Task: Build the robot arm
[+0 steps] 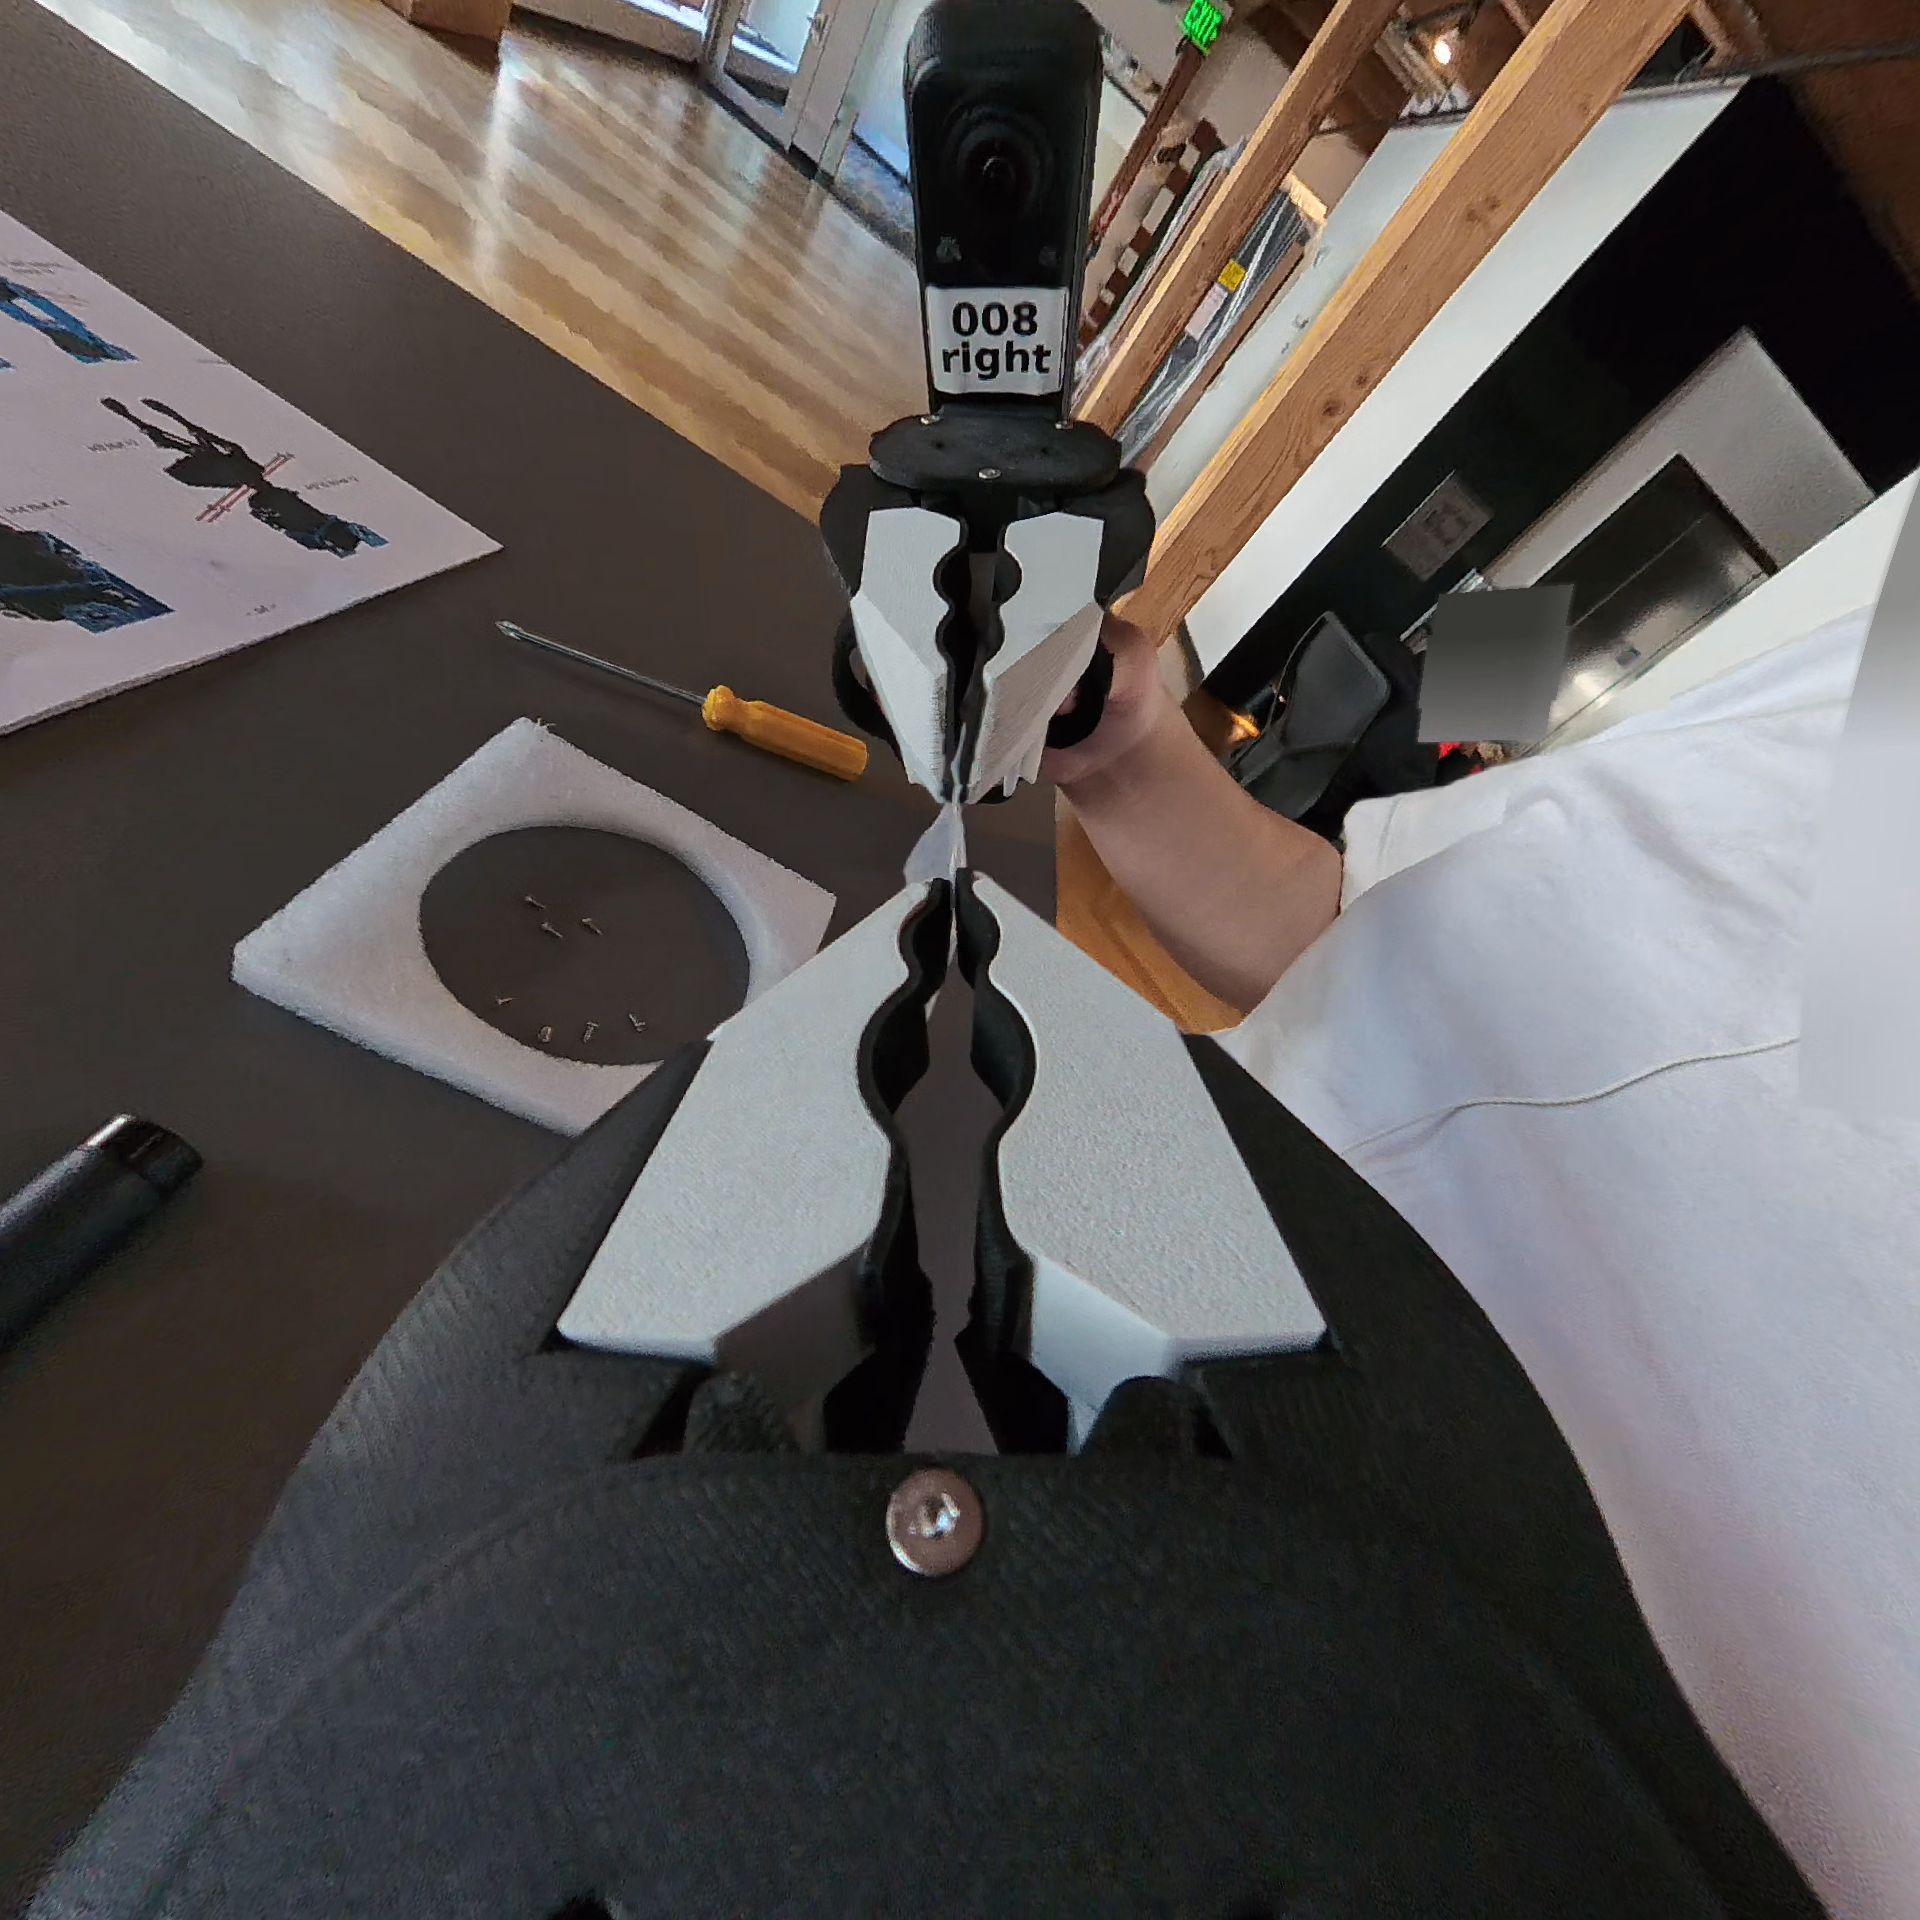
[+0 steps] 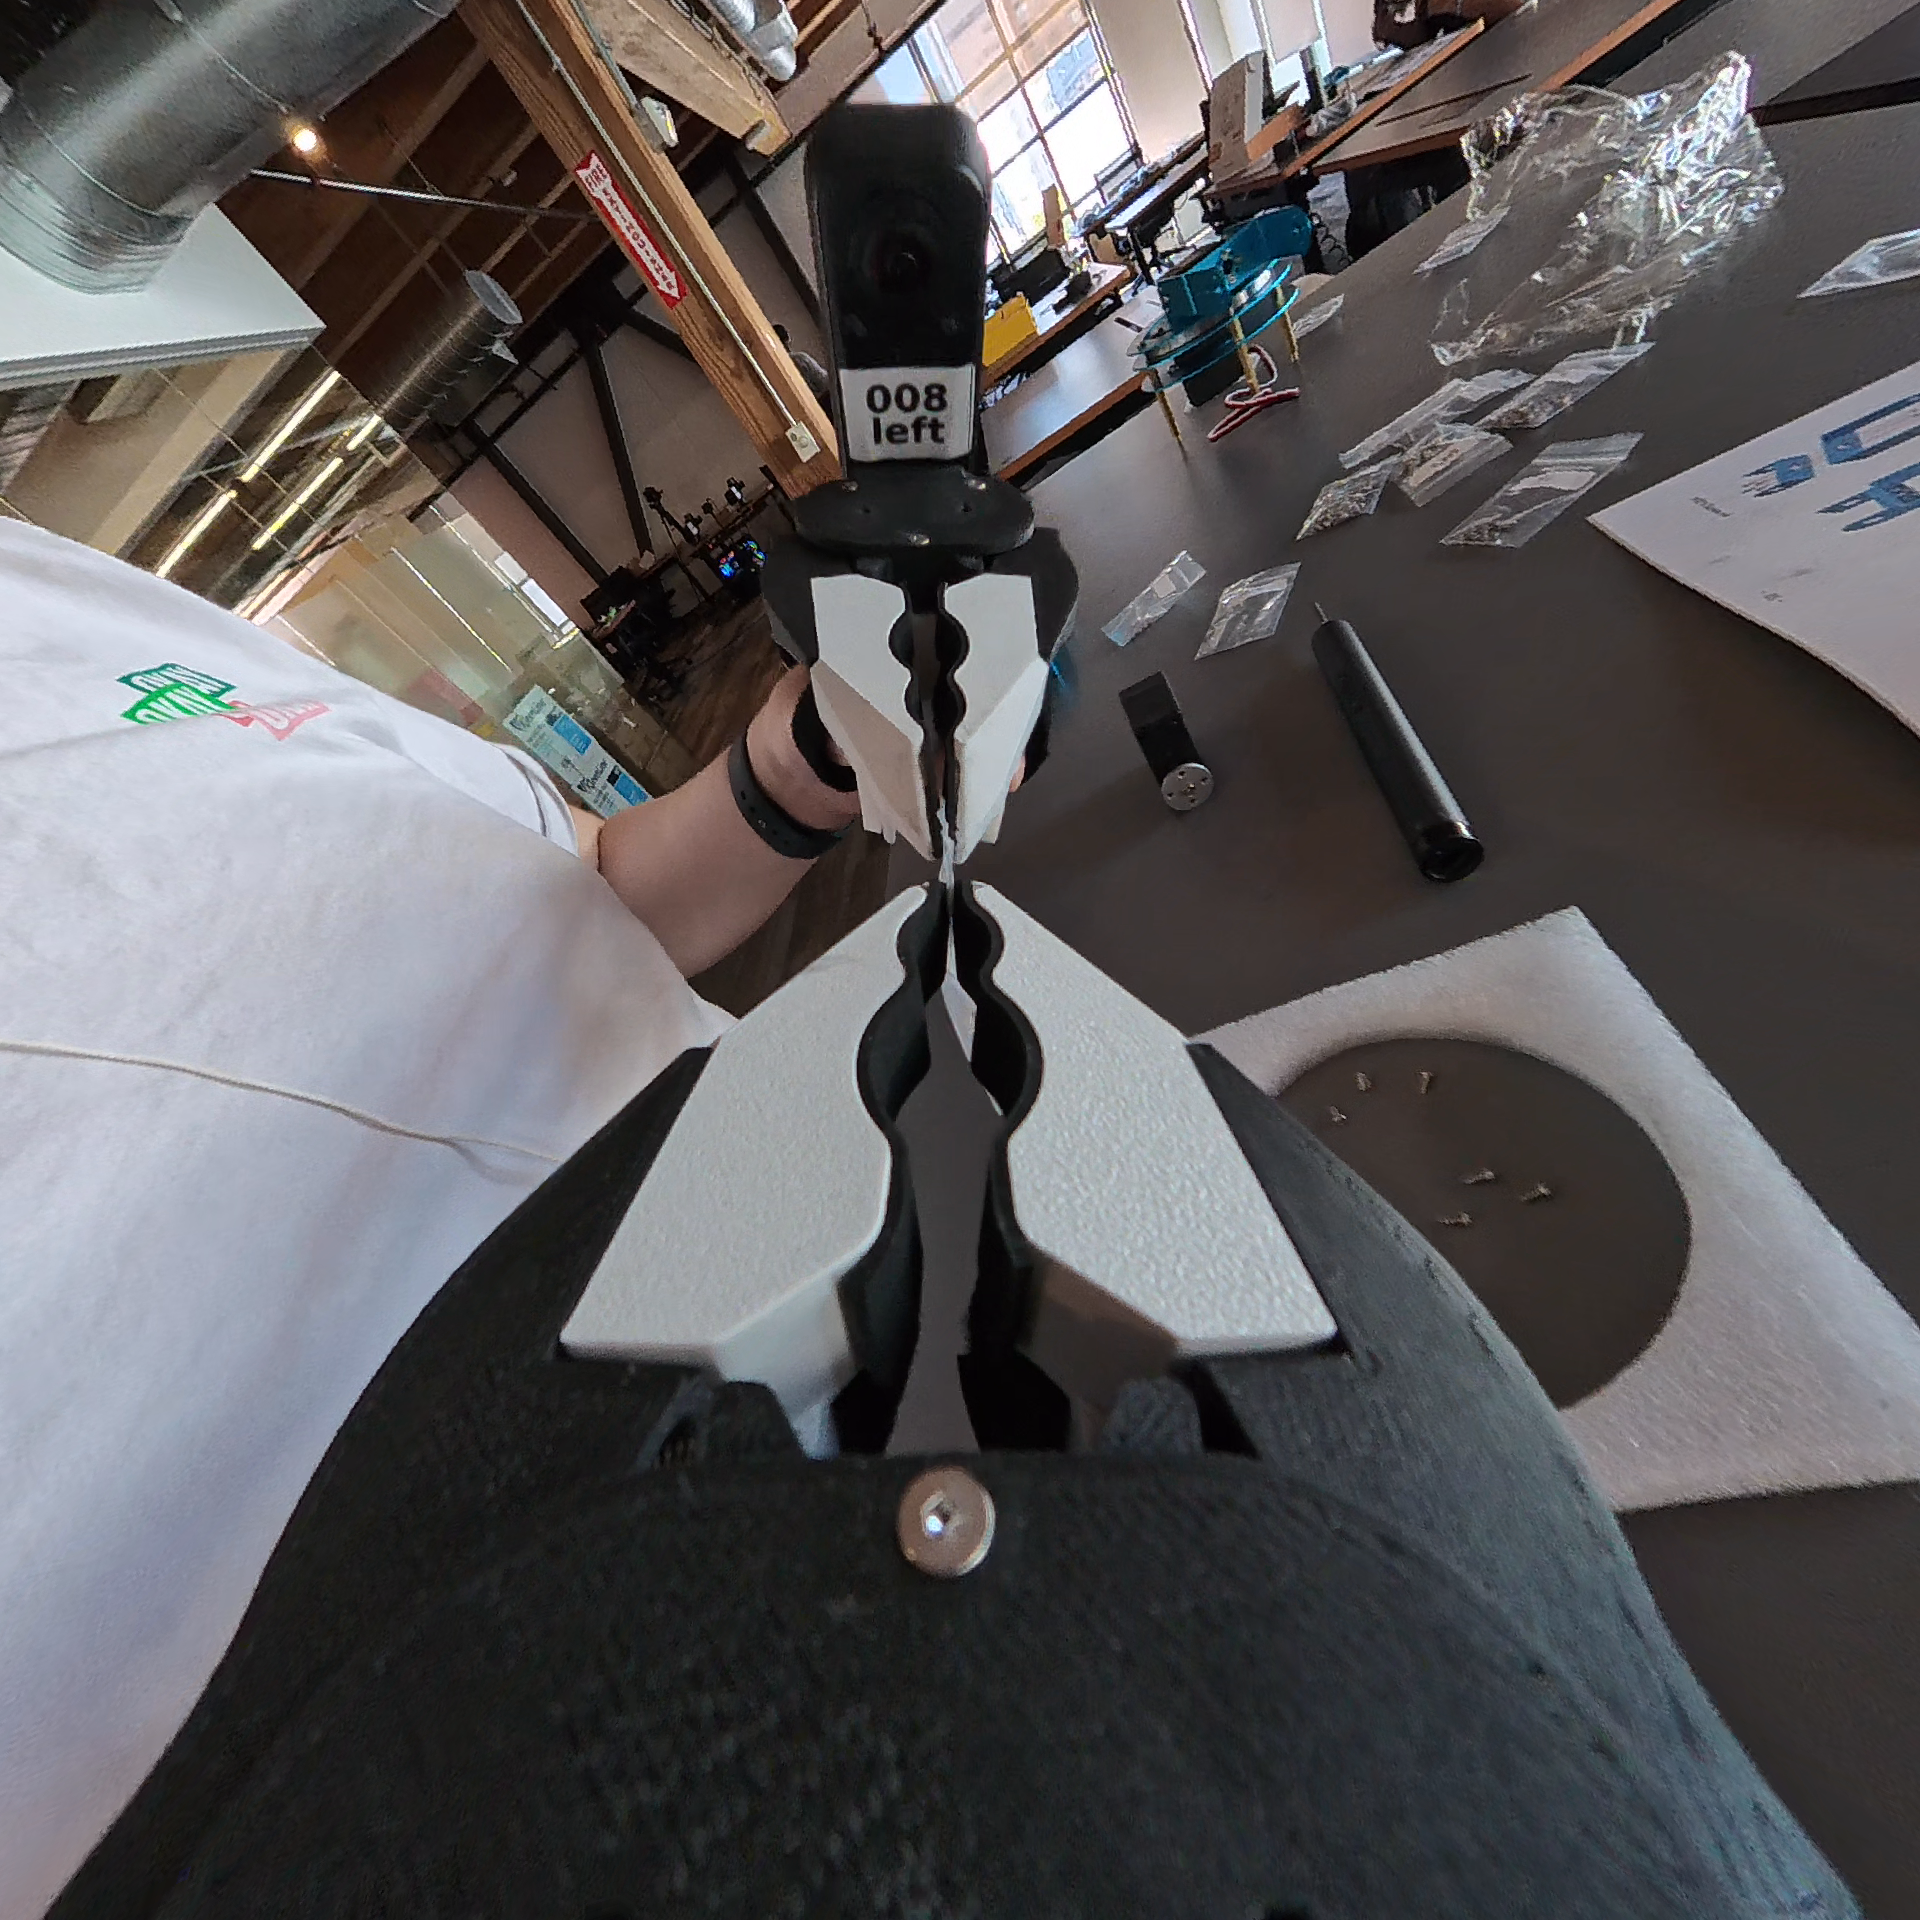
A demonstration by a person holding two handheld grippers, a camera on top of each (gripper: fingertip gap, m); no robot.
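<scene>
My left gripper (image 1: pixel 951 883) and my right gripper (image 2: pixel 948 889) point tip to tip above a dark table (image 1: pixel 364 644). Both are shut on a small clear plastic bag (image 1: pixel 938 844), which is stretched between them; it also shows in the right wrist view (image 2: pixel 948 864). The right gripper (image 1: pixel 961 792) appears straight ahead in the left wrist view, held by a hand. The left gripper (image 2: pixel 943 831) appears straight ahead in the right wrist view. Most of the bag is hidden between the jaws.
A white foam square (image 1: pixel 343 966) with a round cutout holds several small screws (image 1: pixel 551 920). It also shows in the right wrist view (image 2: pixel 1766 1351). A yellow-handled screwdriver (image 1: pixel 784 732), a black cylinder tool (image 2: pixel 1392 743), a small black motor (image 2: pixel 1166 743), small hardware bags (image 2: pixel 1455 462) and a printed sheet (image 1: pixel 156 499) lie around. The grippers are tip to tip, or close to it.
</scene>
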